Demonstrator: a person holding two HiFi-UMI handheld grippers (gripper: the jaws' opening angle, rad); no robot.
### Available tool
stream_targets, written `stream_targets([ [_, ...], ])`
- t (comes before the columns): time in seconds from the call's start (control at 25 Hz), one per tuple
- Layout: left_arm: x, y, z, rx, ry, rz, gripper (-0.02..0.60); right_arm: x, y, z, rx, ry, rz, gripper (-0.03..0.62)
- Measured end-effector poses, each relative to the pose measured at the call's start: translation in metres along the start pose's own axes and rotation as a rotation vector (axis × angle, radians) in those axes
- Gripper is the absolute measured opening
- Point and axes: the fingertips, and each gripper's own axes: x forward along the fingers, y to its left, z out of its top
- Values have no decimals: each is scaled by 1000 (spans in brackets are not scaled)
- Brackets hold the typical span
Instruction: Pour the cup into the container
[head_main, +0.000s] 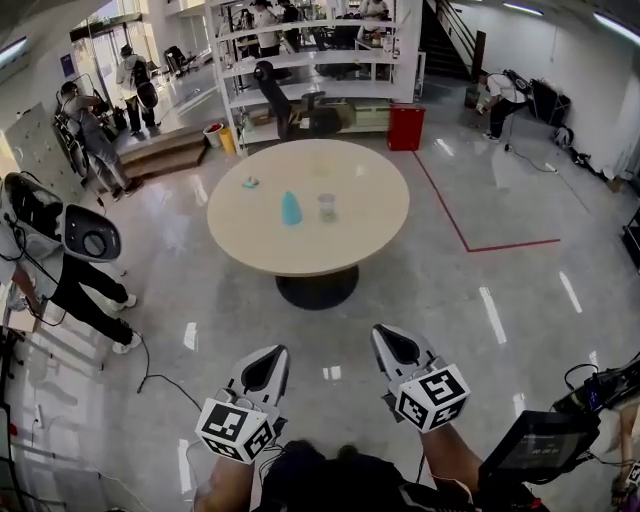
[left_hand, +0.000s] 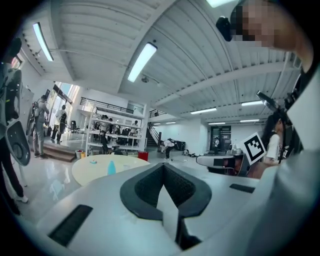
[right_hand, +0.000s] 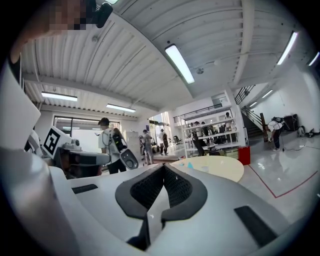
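A round cream table (head_main: 350, 240) stands some way ahead of me. On it are a light blue cup (head_main: 291, 208) and, just to its right, a clear glass container (head_main: 327, 207). The blue cup (left_hand: 111, 167) also shows far off in the left gripper view, and the table (right_hand: 220, 167) in the right gripper view. My left gripper (head_main: 263, 368) and right gripper (head_main: 395, 345) hang over the floor well short of the table, both shut with nothing between the jaws.
A small teal object (head_main: 250, 183) lies on the table's left side. Behind the table stand white shelving (head_main: 310, 60) and a red bin (head_main: 406, 127). A person (head_main: 70, 270) with equipment stands at the left, others farther back. Cables (head_main: 160, 375) lie on the glossy floor.
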Motion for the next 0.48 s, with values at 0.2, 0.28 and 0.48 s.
stream_targets([
  [0.2,61,47,3,-11,10,-13,-2,66,-42,9,0,-9,-6,2],
  [0.28,83,73,8,-6,3,-17,-3,96,-55,13,-12,-11,-20,3],
  [0.48,143,156,25,-22,-6,-29,-3,186,-92,32,-15,-33,-87,3],
])
